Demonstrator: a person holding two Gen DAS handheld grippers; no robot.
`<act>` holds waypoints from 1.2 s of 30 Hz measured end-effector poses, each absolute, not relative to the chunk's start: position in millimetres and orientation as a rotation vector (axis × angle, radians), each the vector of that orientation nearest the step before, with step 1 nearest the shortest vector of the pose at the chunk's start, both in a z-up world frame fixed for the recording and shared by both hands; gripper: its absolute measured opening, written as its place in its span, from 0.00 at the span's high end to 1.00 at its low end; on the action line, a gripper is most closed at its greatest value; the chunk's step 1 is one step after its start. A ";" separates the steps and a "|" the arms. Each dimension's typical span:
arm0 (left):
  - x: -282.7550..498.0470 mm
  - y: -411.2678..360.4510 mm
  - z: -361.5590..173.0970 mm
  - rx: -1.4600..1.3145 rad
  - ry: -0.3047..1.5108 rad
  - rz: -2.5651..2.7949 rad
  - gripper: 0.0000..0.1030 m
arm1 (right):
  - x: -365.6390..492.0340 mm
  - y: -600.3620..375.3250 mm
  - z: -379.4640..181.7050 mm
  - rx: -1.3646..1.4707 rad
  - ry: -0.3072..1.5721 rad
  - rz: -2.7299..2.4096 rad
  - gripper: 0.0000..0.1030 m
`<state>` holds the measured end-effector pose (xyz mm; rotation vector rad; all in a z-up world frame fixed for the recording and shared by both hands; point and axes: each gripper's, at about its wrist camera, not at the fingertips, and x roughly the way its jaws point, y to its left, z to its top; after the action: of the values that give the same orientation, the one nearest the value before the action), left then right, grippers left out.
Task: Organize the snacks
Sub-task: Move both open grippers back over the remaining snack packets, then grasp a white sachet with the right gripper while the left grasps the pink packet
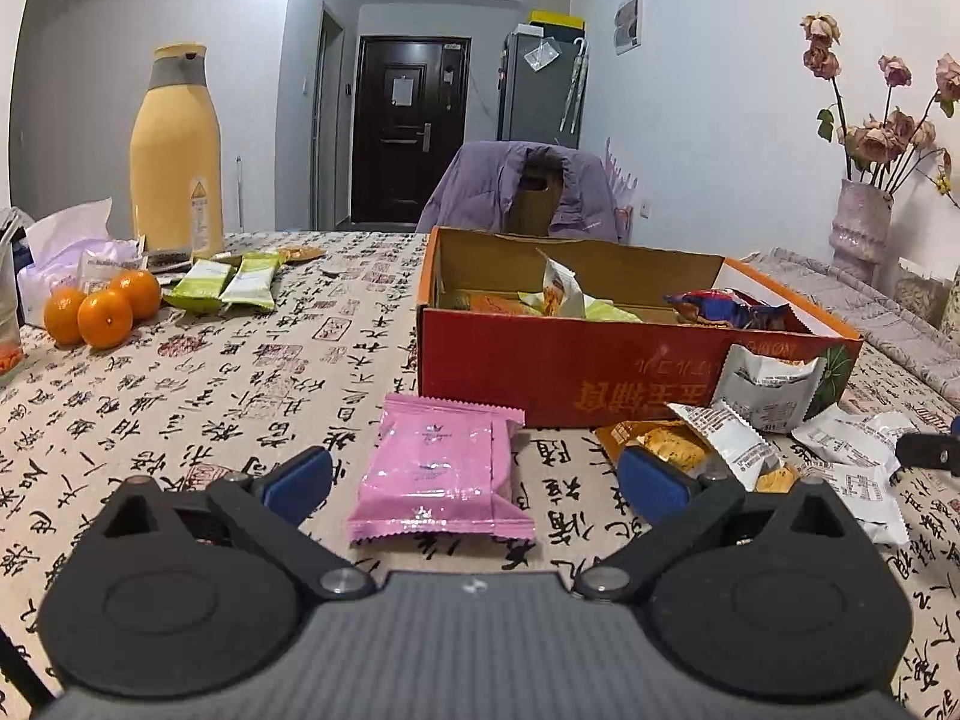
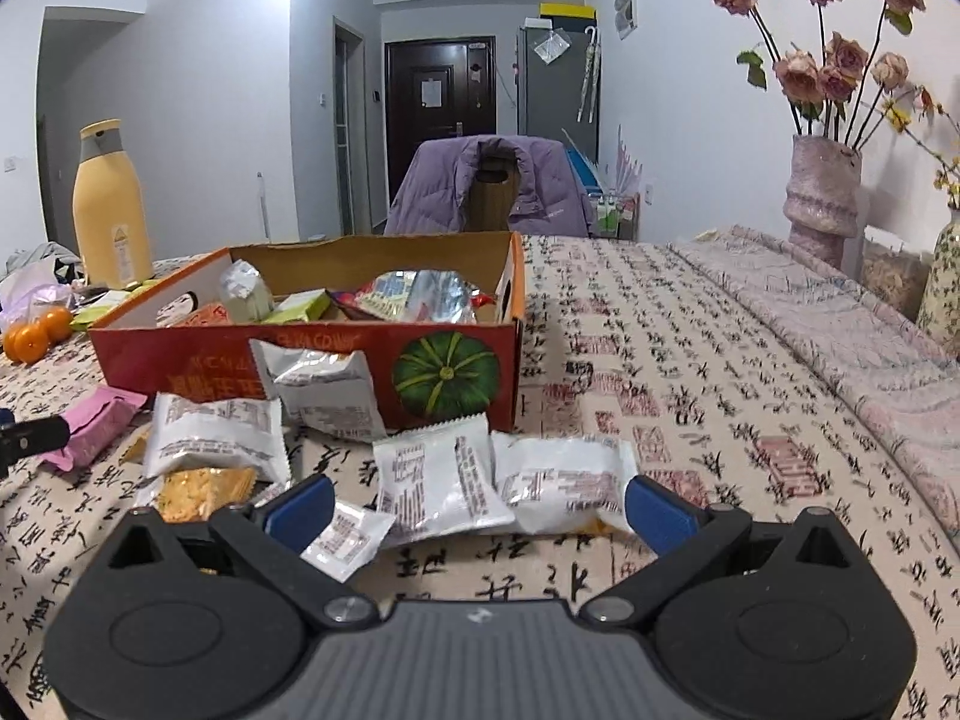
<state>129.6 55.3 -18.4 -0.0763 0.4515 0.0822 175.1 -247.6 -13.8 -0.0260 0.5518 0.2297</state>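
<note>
A pink snack packet [image 1: 441, 474] lies flat on the tablecloth between the blue pads of my left gripper [image 1: 474, 483], which is open and not touching it. Behind it stands a red cardboard box [image 1: 570, 366] holding several snacks. White packets [image 1: 762, 390] and an orange packet [image 1: 666, 447] lie at the box's front right. In the right wrist view my right gripper [image 2: 477, 510] is open over white packets [image 2: 438, 486]; more white packets [image 2: 213, 441] lean against the box [image 2: 456, 372]. The pink packet [image 2: 96, 423] shows at the left.
A yellow bottle [image 1: 174, 150], three oranges [image 1: 105, 312] and green packets [image 1: 225, 285] sit at the far left. A vase of dried roses [image 2: 822, 192] stands at the far right beside a folded cloth [image 2: 840, 312]. A chair with a purple jacket [image 1: 516, 192] is behind the table.
</note>
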 end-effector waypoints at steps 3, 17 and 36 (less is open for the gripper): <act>128.4 53.1 -18.3 -0.067 0.443 0.080 0.00 | 179.2 -242.1 -9.6 -0.067 0.538 0.248 0.12; 127.2 56.7 -20.2 -0.098 0.448 0.072 0.00 | 226.5 -217.2 -32.4 -0.121 0.676 0.314 0.41; 126.5 56.6 -20.8 -0.100 0.446 0.073 0.00 | 210.0 -234.5 -26.8 -0.023 0.559 0.279 0.60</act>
<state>126.5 56.6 -20.8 -0.1001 0.4461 0.0735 210.0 -234.5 -26.8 -0.0232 0.5592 0.2789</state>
